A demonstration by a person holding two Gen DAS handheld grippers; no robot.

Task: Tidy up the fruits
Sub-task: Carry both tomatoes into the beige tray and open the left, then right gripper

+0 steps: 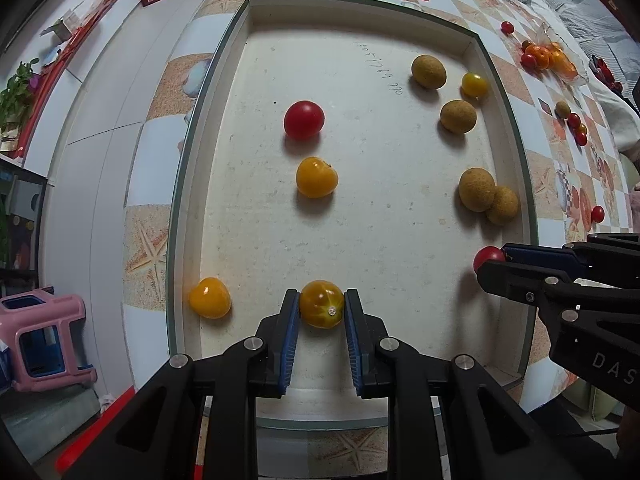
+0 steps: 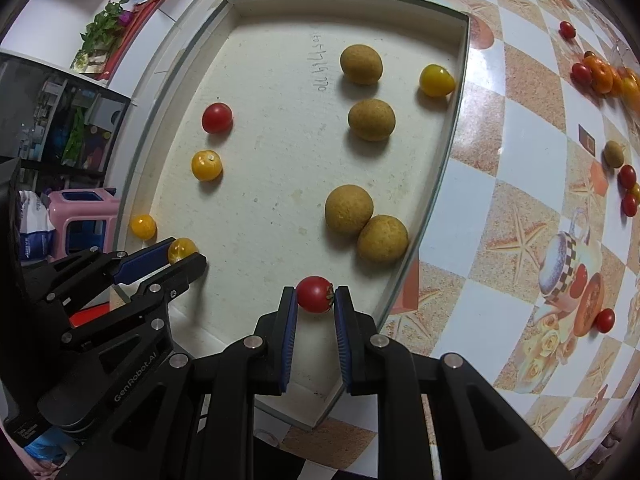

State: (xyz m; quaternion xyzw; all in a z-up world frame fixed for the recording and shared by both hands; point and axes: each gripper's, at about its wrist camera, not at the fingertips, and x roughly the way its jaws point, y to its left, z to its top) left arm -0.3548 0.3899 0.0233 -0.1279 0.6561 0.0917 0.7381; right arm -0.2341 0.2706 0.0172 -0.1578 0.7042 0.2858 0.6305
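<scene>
White lettering reads "GenRobot.AI" on the black left gripper (image 2: 182, 258) and "DAS" on the black right gripper (image 1: 494, 260); faint handwritten digits on the floor of the shallow white foam tray (image 1: 472, 46) are too unclear to read. The tray holds four round tan-brown fruits (image 2: 361, 64), several yellow cherry tomatoes (image 2: 437, 80) and a loose red cherry tomato (image 1: 304, 119). Over its near end, the left gripper is clenched on a yellow-orange cherry tomato (image 1: 322, 304), stem scar toward the camera, and the right grasps a small red cherry tomato (image 2: 315, 294), stem toward its right finger.
</scene>
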